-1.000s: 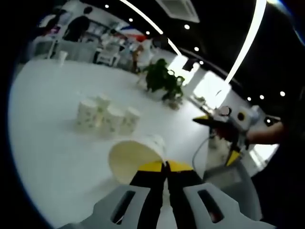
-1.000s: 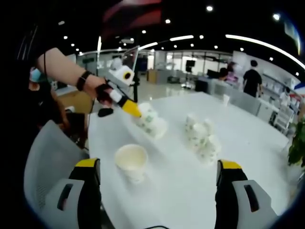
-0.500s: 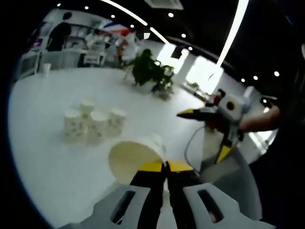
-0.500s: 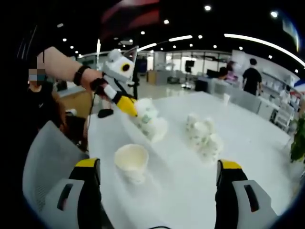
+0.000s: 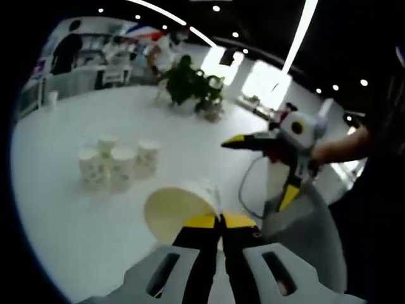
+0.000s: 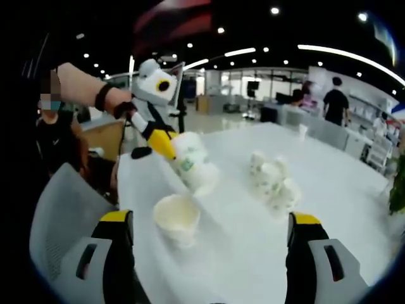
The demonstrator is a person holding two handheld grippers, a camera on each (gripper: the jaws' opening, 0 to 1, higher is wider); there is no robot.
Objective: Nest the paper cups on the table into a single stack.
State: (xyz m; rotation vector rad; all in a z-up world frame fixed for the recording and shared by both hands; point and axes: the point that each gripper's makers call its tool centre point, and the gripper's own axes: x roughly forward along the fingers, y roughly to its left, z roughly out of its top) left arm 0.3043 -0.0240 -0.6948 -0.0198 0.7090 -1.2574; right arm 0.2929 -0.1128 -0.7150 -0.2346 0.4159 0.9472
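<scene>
No legible text anywhere. Green marks on the held paper cup (image 6: 192, 166) and the grouped cups (image 5: 114, 166) too blurred to read.

A leafy green potted plant (image 5: 193, 88) stands far beyond the claw; a grey moulded chair back (image 6: 60, 218) sits just left.

Far cluster of cups (image 6: 273, 179) blurred, count unclear, prints illegible.

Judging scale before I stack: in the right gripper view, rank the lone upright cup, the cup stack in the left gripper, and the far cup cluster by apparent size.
1. Cup stack in left gripper
2. Lone cup, looks about alike; nearness makes it unsure
3. Any one cup of the far cluster, being farthest
</scene>
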